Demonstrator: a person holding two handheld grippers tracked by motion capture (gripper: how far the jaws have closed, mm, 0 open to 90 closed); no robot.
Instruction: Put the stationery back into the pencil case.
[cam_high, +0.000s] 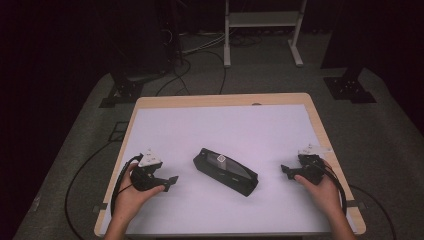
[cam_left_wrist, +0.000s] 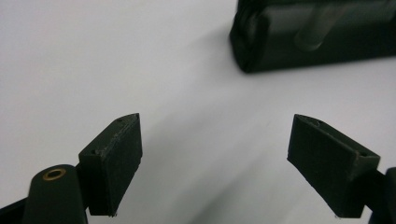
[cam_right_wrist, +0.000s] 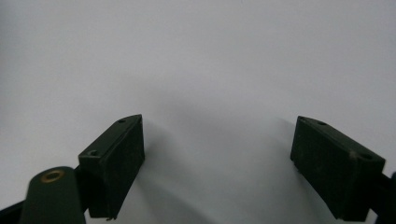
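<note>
Two hand-held grippers flank a black pouch on a white table.
Left gripper (cam_high: 170, 181) at lower left and right gripper (cam_high: 286, 170) at lower right have jaws spread, holding nothing; the black pouch (cam_high: 226, 171) lies centre frame on the table (cam_high: 210, 125).

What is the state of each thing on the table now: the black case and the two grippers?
Black case: lies flat on the white table cover, at an angle, between the grippers; a pale tube-like item shows through its clear top; nothing touches it.
Left gripper: jaws open, nothing between them, short of the case.
Right gripper: jaws open, empty, over the bare cover.
</note>
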